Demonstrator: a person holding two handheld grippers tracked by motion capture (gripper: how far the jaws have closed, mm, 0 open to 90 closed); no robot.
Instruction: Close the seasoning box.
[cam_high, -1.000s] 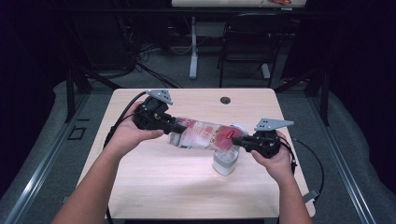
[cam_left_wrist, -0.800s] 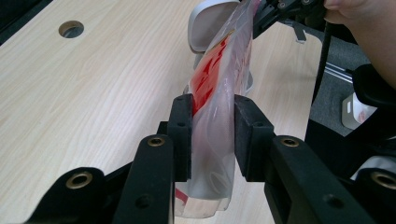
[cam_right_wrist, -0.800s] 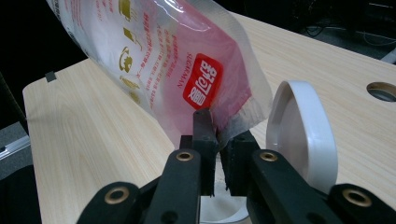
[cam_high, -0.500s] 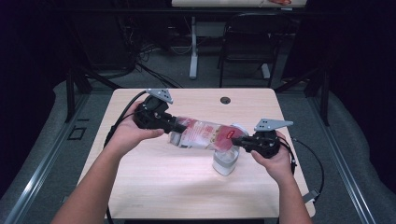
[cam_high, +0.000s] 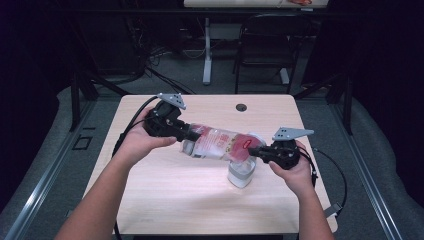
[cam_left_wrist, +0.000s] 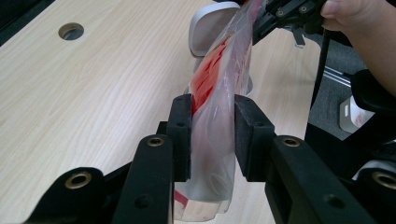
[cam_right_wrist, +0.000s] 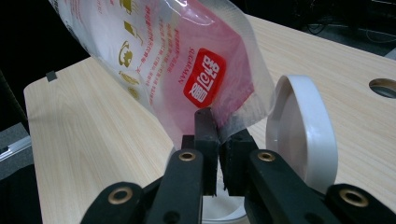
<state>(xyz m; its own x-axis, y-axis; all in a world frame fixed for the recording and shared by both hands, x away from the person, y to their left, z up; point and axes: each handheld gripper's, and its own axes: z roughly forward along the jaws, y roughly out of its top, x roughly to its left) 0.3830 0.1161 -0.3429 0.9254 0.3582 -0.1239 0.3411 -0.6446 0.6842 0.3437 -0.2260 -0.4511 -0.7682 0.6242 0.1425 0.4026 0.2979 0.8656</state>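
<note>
bag (cam_right_wrist: 177, 70): clear plastic, pink-red inside near the right claw, one red badge with white letters just above its jaws, gold small pictures and red text lines farther away
bag at left claw (cam_left_wrist: 219, 107): milky white between the pads, bright red stripe beyond them
cup (cam_high: 241, 172): white, with grey band, under the right claw
lid (cam_right_wrist: 301, 133): white, just beside the right jaws
claws (cam_high: 260, 151): black, with brass-colour rivets; grey plate on top
table (cam_high: 165, 195): pale wood grain, one dark round hole
cables: black
</note>
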